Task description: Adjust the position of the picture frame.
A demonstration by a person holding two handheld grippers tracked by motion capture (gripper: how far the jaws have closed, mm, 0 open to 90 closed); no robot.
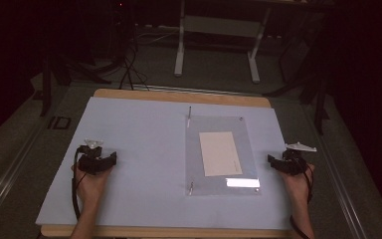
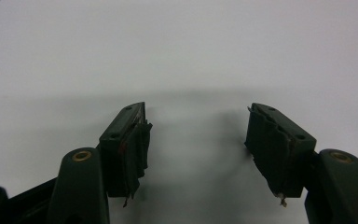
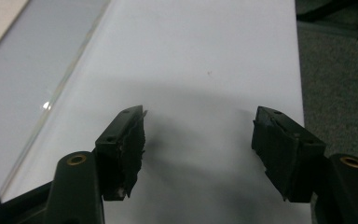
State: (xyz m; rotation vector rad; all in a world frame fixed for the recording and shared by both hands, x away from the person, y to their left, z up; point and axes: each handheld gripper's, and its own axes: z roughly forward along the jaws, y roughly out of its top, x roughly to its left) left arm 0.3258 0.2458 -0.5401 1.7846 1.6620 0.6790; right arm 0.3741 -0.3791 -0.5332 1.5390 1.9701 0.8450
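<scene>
Bench (image 1: 129, 199): we see a wooden top covered by a pale blue sheet (image 1: 144, 149), and both grippers rest at its near part.
Left gripper (image 1: 98, 160): we hold it in the left hand (image 1: 90, 183), low over the bare sheet; a black cable (image 1: 74, 199) trails back along the forearm.
Left fingers (image 2: 130, 140): we see them spread wide apart in the left gripper view, nothing between them, only plain sheet ahead and their shadow on it.
Right gripper (image 1: 284, 162): we hold it in the right hand (image 1: 298, 181) at the right edge of the sheet, its grey plate (image 1: 301, 147) on top.
Right fingers (image 3: 126, 149): wide apart as well, nothing between them; bare sheet lies under and ahead of them.
Clear panel (image 1: 221, 154): a see-through sheet lying flat on the blue sheet, near the right fingers on the side towards the left gripper and well apart from the left fingers; in the right gripper view its edge (image 3: 60, 88) runs past the left of those fingers without touching them.
Card (image 1: 220, 153): a pale rectangle lying within the clear panel's outline; we cannot tell whether it is under or on it.
Pen-like rod (image 1: 189, 115): a thin dark stick at the far edge of the panel, well beyond both pairs of fingers.
Floor beyond: a white frame (image 1: 216, 45) stands there in the dark.
</scene>
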